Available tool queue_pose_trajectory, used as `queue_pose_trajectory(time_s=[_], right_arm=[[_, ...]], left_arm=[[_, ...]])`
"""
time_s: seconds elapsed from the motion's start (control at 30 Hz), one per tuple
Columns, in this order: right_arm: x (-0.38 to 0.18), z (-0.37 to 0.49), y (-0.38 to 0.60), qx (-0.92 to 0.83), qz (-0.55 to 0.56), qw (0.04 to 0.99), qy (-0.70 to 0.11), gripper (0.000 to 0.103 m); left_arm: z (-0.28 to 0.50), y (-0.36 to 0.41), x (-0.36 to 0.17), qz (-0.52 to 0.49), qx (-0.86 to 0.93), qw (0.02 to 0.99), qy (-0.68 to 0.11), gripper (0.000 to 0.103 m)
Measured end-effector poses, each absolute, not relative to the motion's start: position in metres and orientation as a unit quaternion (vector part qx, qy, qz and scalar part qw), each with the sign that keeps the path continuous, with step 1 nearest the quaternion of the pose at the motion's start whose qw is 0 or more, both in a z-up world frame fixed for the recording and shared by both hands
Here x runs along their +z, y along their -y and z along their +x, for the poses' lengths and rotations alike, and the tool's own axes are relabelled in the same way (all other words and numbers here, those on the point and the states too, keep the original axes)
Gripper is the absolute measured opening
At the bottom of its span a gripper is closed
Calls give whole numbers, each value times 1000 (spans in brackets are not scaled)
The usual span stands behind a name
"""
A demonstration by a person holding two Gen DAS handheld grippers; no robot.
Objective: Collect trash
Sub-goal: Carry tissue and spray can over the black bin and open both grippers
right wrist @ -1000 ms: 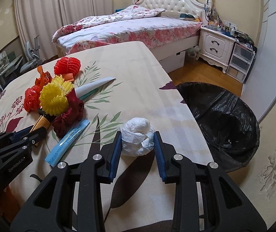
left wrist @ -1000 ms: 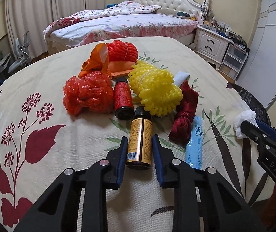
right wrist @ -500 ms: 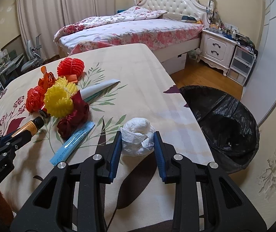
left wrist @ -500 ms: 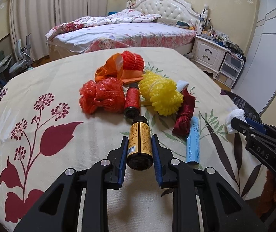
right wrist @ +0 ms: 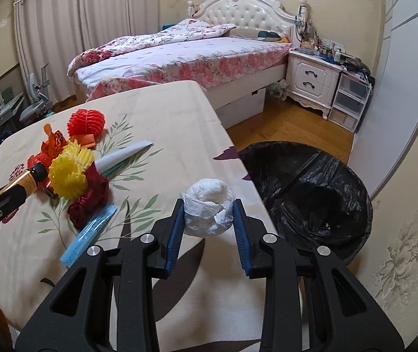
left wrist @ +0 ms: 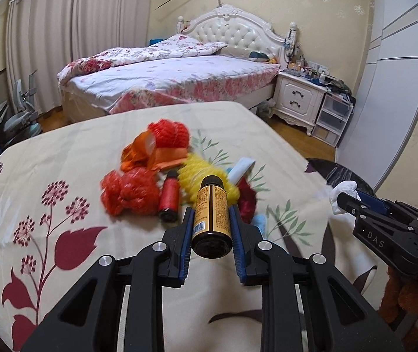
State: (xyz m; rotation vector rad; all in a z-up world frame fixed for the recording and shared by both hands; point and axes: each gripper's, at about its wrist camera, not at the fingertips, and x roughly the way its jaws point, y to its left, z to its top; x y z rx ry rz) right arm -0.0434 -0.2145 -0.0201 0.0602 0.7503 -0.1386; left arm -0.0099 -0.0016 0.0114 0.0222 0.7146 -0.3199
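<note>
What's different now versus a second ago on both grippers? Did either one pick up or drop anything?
The left gripper closed on the brown glass bottle with the yellow label and lifted it off the floral tablecloth. The right gripper kept its grip on the crumpled white tissue wad and raised it slightly. Nothing was dropped. The pile of red, yellow and orange trash and the black-lined bin stayed put.

We are looking at a bed standing against the papered wall, a white nightstand sitting beside it, curtains hanging left.
</note>
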Motion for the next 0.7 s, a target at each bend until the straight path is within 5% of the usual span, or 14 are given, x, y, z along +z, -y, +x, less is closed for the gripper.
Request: queue_pose_trajectory(time_s=[0.7], right_arm=[[-23,-25,318,-187,69,915,-350,32]], left_arm=[[41,152,7,63,-271,901,-333,25]])
